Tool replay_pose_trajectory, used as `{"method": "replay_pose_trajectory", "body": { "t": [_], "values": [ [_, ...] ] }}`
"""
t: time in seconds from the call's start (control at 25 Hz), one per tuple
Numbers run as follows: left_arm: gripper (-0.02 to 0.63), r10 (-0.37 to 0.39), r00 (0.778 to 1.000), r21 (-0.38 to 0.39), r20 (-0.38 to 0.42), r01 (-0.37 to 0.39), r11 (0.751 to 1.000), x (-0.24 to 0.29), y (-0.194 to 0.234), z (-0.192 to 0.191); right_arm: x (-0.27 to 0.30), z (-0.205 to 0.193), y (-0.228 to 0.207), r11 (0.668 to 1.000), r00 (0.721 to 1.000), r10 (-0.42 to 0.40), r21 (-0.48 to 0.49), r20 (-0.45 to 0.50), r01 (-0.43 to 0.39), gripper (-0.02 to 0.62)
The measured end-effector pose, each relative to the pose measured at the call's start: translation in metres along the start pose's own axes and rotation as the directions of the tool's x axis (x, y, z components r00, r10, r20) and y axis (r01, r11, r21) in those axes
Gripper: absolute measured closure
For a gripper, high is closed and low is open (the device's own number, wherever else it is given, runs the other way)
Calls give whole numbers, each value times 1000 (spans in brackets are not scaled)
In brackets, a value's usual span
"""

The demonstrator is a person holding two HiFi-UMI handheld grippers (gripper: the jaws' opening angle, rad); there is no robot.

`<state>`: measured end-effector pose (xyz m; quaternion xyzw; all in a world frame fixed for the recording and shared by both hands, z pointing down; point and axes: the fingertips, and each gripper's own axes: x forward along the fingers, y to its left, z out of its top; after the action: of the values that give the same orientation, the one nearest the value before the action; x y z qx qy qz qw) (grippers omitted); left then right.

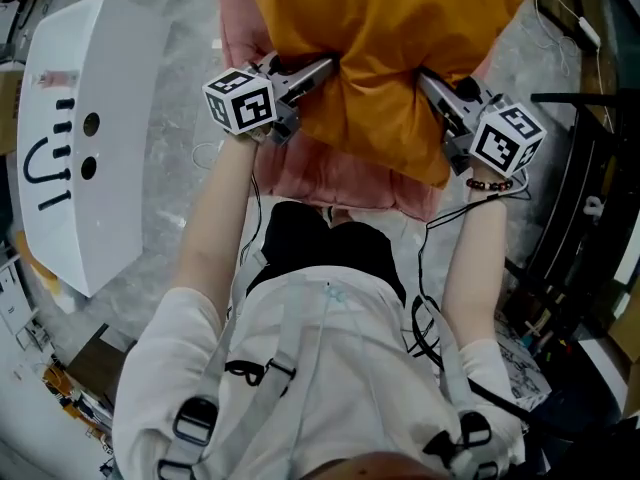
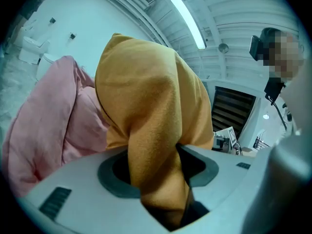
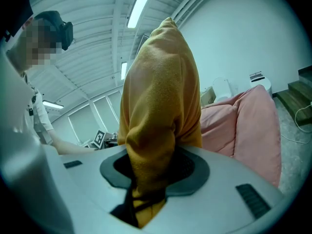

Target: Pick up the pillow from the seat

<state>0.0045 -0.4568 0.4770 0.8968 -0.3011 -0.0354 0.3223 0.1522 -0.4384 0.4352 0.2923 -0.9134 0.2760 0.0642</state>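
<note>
Orange pillow (image 1: 385, 58) sits top centre of the head view, pinched at both side edges.

- Left gripper (image 1: 318, 71): clenched on a fold at the pillow's left-of-frame edge.
- Right gripper (image 1: 432, 88): clenched on the opposite edge.
- Both gripper views agree. Each shows a thick wad of orange cloth squeezed between the pads, with the jaws part-closed around it and nothing else in there.
- Pink seat (image 1: 335, 173): directly below the pillow in frame. The pillow's lower edge overlaps it, and I can't tell whether they touch or there's a gap.

My read is that the grab is done and the lift is the step in hand. The pickup looks nearly complete. What's left is getting the bottom edge clear of the seat.

How to do it well:
- Raise both ends together and level. If one side is higher, the load goes onto one fold.
- Both grips are on bunched cover, not the body, so the filling probably hangs off the fabric. No jerks.
- Hold the spacing between the grippers. Spreading them would likely tug the folds out of the pads.
- Don't ease the squeeze.
- Mind the white curved panel (image 1: 90, 138) at left of frame and the black rack (image 1: 590, 198) at right.
- Cable (image 1: 432, 230) runs down lower right near the right forearm, which is a snag risk.
</note>
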Motion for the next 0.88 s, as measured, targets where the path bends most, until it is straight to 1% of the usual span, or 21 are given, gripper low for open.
{"method": "replay_pose_trajectory", "body": {
  "t": [0.24, 0.36, 0.68, 0.88],
  "values": [
    [377, -15, 1000, 58, 17, 14, 998, -7, -21, 27, -11, 23, 20, 1000, 999, -2, -22, 51, 3, 446],
    [377, -20, 999, 71, 34, 18, 997, -14, -22, 42, -6, 34, 29, 999, 998, -2, -38, 70, 4, 446],
    [377, -41, 996, 102, 77, 33, 994, -22, -40, 73, -11, 67, 49, 996, 995, 11, -91, 98, -2, 445],
    [379, -49, 993, 141, 103, 35, 989, -26, -55, 94, -17, 88, 62, 992, 991, 21, -122, 131, -5, 446]
  ]
}}
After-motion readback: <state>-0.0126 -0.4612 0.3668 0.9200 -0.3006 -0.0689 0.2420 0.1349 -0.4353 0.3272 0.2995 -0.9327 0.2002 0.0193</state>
